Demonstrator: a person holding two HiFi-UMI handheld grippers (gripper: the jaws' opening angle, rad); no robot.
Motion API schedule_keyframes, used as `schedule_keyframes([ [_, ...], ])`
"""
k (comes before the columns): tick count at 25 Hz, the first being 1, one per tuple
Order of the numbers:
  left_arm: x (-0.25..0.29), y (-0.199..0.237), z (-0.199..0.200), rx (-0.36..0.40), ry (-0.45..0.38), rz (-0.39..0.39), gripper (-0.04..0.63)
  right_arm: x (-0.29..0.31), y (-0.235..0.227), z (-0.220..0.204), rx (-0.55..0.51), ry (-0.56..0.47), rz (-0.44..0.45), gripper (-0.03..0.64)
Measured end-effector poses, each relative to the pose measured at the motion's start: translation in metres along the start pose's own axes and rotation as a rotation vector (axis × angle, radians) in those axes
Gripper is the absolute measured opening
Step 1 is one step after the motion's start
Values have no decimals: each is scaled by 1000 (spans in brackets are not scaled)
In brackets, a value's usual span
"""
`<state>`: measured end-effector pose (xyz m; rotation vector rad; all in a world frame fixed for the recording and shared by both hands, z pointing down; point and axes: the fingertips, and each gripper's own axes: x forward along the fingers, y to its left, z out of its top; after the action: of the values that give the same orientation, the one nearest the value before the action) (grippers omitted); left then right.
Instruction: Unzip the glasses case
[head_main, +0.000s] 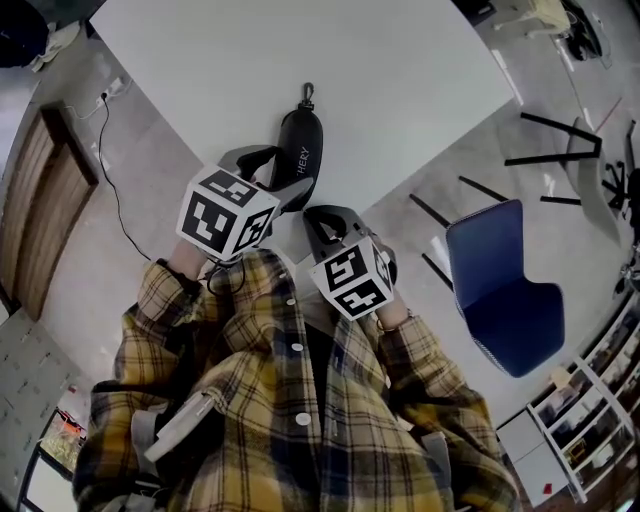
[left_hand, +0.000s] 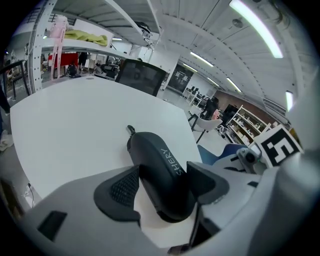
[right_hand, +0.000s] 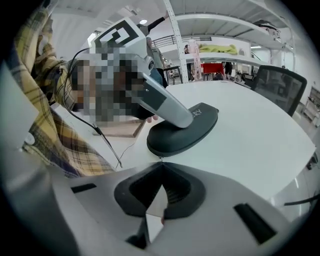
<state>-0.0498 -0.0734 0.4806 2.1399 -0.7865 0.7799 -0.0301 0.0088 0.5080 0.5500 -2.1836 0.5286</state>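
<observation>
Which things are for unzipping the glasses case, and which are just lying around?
For the job: glasses case on the white table; left gripper, clamped on its near end; right gripper, shut and empty.
Just lying about: blue chair; black cable on the floor; black chair beyond the table.

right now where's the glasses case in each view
Head view: case upper centre, its near end between the left hand-held gripper's jaws.
Left gripper view: case dead centre, between the jaws.
Right gripper view: case centre, just beyond the jaw tips.
Shared landmark: the white table under it.
</observation>
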Motion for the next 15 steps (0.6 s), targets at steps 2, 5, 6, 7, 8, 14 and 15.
schedule_keyframes([
  [2,0,0,0,3,1,-1,307,-1,-4,-1,-25,6,3,-2],
  [5,0,-1,0,3,3,-3,307,-3,-13,-2,-73,22,2,-2],
  [6,1,-1,0,1,4,-5,307,-3,-18,-2,-88,26,-1,-3],
  [7,1,-1,0,0,5,-7,307,-3,-23,-1,-103,29,-6,-3],
  [8,1,0,0,0,6,-8,307,-3,-28,1,-116,31,-11,-3],
  [14,0,-1,-1,1,10,-17,307,0,-58,15,-197,51,-36,-2],
  [15,0,-1,-1,0,10,-18,307,0,-61,17,-208,55,-36,-2],
])
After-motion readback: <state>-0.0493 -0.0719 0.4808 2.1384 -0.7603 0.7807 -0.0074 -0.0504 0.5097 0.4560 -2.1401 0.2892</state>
